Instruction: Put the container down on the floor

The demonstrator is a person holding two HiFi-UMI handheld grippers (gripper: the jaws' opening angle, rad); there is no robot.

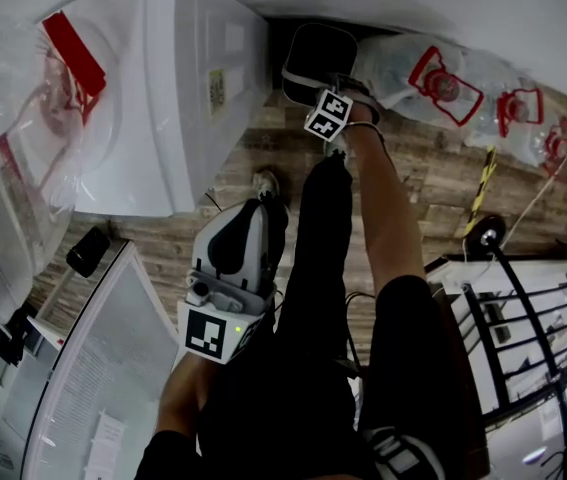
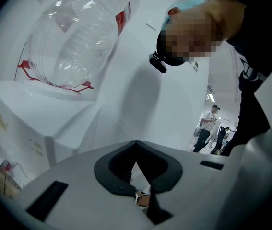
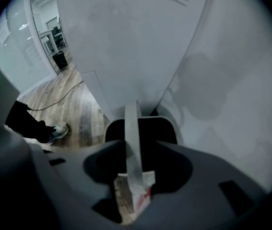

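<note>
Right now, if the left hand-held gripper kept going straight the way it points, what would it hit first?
Probably the plain white wall, just right of the big clear bottle sitting on the white dispenser. Nothing shows in between, though depth is hard to judge from here.

Dressed all in black: trousers, short-sleeved top; pale grey trainer on foot. Teal headwear w/ small black cam fixed at front. L gripper: light grey shell, black rounded inlay round jaws, black slot-like recesses either side; marker cube w/ b&w square codes, green LED lit next to it. R gripper: grey shell in shadow, same black inlay and slots, own b&w cube.
</note>
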